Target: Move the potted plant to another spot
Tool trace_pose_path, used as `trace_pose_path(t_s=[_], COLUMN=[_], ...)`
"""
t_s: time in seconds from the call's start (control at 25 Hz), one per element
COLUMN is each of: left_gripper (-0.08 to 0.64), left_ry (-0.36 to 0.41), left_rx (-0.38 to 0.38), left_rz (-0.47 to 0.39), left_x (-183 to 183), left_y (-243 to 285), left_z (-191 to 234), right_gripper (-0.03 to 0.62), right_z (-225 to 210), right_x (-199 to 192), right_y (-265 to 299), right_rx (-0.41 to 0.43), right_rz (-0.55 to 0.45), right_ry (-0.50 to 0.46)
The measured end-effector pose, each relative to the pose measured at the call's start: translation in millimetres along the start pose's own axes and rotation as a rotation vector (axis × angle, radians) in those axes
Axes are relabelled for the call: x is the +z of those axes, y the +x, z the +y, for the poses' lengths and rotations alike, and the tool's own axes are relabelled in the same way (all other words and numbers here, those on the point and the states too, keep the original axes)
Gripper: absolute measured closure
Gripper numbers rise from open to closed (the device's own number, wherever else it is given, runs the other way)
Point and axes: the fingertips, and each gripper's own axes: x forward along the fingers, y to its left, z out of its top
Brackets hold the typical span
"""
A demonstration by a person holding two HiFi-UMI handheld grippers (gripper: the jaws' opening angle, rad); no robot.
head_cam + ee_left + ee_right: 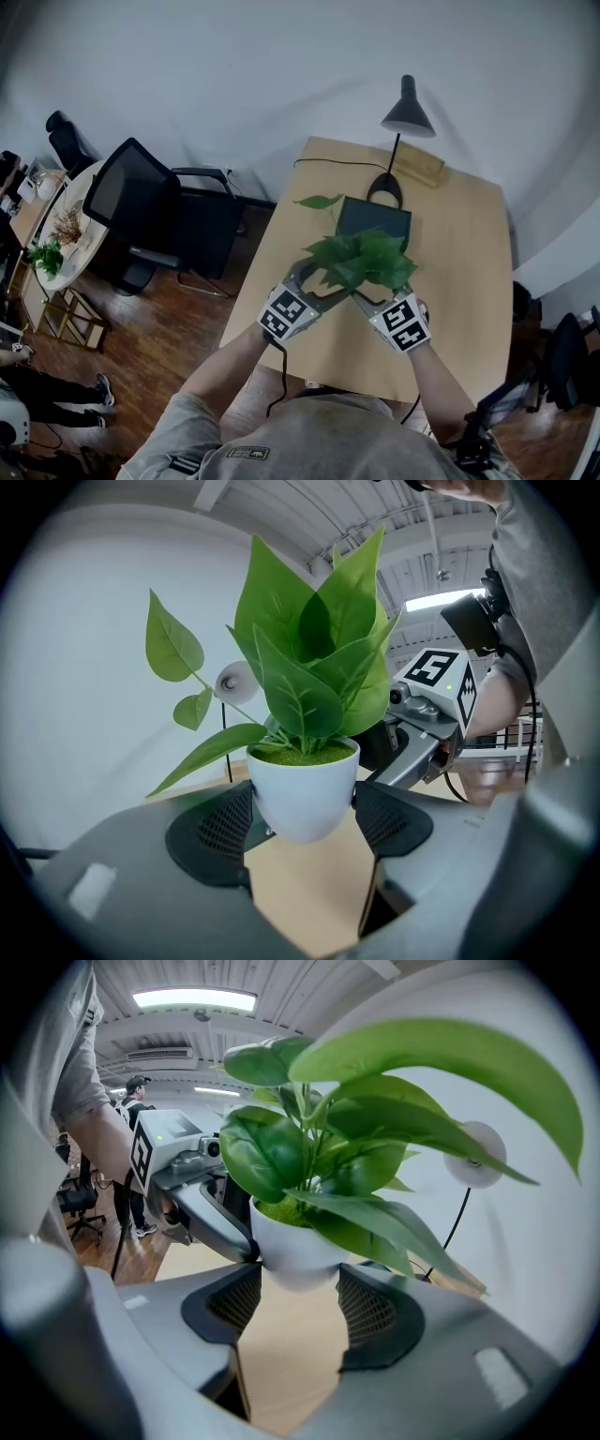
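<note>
The potted plant has broad green leaves (309, 649) in a small white pot (305, 794). Both grippers hold it from opposite sides, a little above the wooden desk (459, 281). In the left gripper view my left gripper (302, 810) has its black pads pressed on the pot's two sides. The right gripper view shows the same grip by my right gripper (298, 1283) on the white pot (295, 1246). From the head view the leaves (361, 258) hide the pot, with the left gripper (323, 286) and right gripper (373, 298) meeting under them near the desk's front.
A black desk lamp (405, 117) stands at the desk's far edge beside a wooden block (418, 164). A dark pad (373, 217) lies just behind the plant. A black office chair (141, 211) stands to the left, and a round table (70, 225) beyond it.
</note>
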Motion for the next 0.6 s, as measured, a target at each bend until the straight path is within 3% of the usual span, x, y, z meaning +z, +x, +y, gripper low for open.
trace_pose_path(t_s=[0.36,0.6], left_gripper=[0.219,0.219], left_ry=[-0.033,-0.081], left_rx=[0.032,0.032], left_rz=[0.038,0.077], left_x=[-18.3,-56.3], left_y=[10.0,34.0], left_z=[4.6,1.4], right_gripper=[0.327,0.328], right_z=[-3.0,-8.1], right_x=[-15.4,-54.8], right_y=[14.1,33.1], right_rx=[0.048,0.061], right_rz=[0.011,0.059], right_ry=[0.007,0.004])
